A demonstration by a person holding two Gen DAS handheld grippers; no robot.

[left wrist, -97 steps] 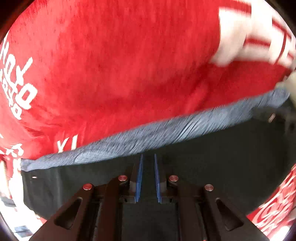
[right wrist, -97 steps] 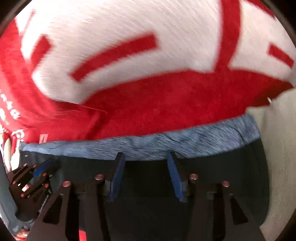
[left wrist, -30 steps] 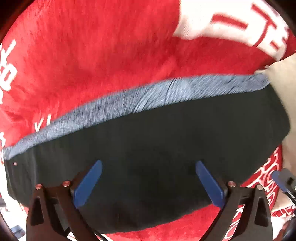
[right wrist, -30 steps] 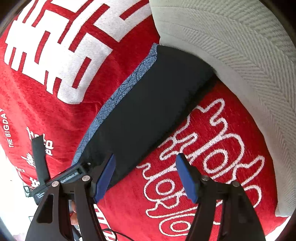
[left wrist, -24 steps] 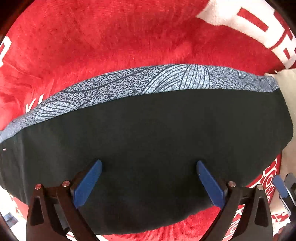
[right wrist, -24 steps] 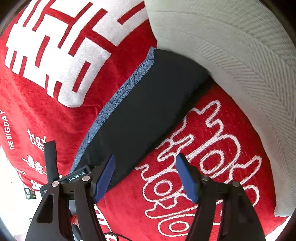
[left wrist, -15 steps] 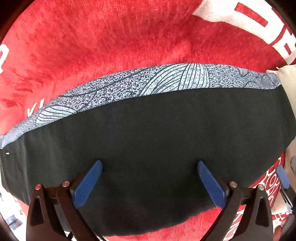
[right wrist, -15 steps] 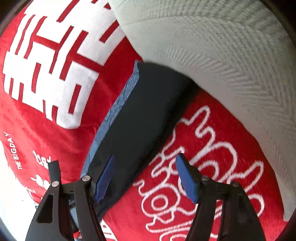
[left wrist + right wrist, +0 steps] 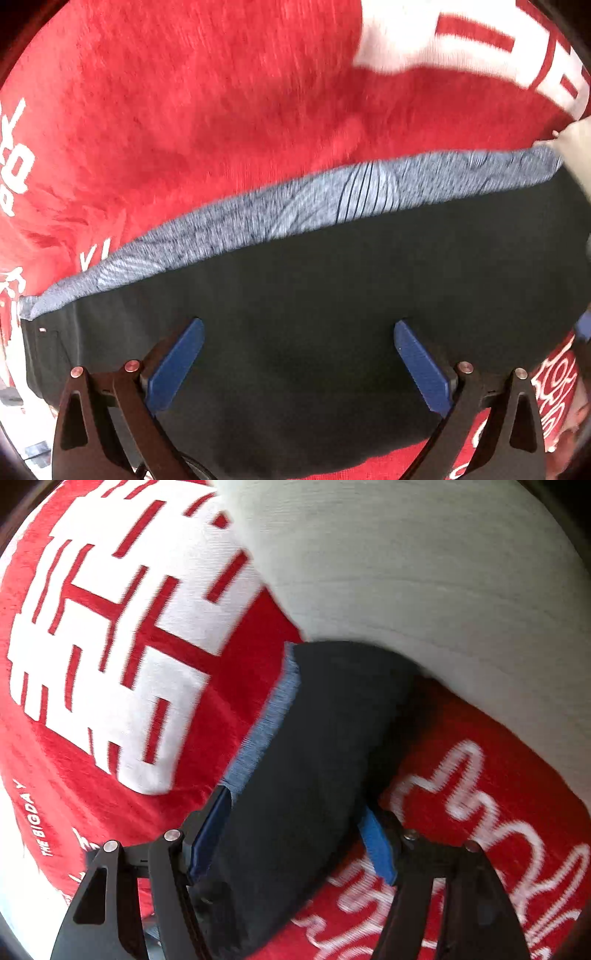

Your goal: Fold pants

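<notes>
The folded black pants [image 9: 332, 295] with a blue-grey patterned waistband [image 9: 295, 214] lie flat on the red blanket [image 9: 184, 110]. My left gripper [image 9: 295, 362] is open, its blue pads spread wide above the black cloth. In the right wrist view the pants [image 9: 314, 757] lie as a narrow folded stack running away from me. My right gripper [image 9: 291, 842] is open, with its jaws on either side of the near end of the stack and the cloth between them.
The red blanket [image 9: 92, 738] has large white characters and script. A cream herringbone pillow [image 9: 424, 572] lies against the far end of the pants; its corner also shows in the left wrist view [image 9: 576, 147].
Both grippers let go of the pants and opened. The right gripper has since moved in over the near end of the stack. The left gripper hovers with little change.
</notes>
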